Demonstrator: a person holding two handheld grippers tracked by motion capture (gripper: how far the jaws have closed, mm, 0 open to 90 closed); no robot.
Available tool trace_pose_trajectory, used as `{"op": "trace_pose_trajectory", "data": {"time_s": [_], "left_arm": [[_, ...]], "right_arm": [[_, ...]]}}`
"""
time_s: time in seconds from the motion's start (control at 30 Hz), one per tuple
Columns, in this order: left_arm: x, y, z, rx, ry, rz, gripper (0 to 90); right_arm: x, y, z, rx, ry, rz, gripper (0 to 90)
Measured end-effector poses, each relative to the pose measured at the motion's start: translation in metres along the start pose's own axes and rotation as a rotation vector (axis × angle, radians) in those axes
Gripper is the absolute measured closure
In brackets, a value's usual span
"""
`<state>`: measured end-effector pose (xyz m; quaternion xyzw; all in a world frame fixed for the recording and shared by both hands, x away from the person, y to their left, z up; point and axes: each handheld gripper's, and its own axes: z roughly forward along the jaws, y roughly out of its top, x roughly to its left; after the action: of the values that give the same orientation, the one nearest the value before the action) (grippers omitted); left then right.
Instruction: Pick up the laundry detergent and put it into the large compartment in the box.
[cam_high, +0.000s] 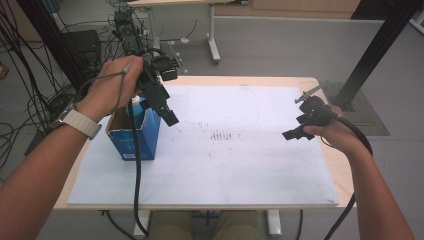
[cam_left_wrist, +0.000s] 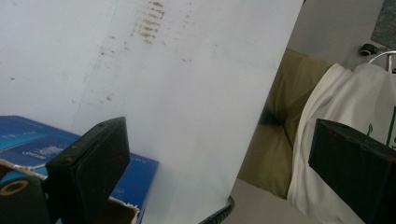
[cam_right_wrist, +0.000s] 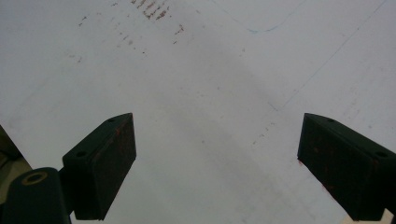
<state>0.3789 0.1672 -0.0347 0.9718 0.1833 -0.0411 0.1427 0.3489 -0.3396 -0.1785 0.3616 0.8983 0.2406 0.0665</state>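
Over the table's left edge, high view: left gripper above blue box, bottle inside | left gripper view: jaws wide apart, empty, box below | right gripper view: right gripper jaws spread, empty, over white board.

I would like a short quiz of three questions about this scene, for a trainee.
1. True or false: the left gripper is shut on the white bottle.
2. What holds the white bottle? A) open blue cardboard box B) metal tray
3. The right gripper hangs over the ____ board, its jaws apart.

Key: 1 false; 2 A; 3 white.
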Motion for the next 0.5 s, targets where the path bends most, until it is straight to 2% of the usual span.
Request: {"op": "trace_pose_trajectory", "data": {"time_s": [0.1,0.5], "left_arm": [[-0.003,0.005,0.003,0.023,0.006,0.016,5.8],[-0.007,0.019,0.021,0.053,-0.014,0.066,5.9]], "right_arm": [[0.001,0.000,0.000,0.001,-0.001,0.000,11.5],[0.001,-0.002,-0.002,-0.004,-0.004,0.001,11.4]]}}
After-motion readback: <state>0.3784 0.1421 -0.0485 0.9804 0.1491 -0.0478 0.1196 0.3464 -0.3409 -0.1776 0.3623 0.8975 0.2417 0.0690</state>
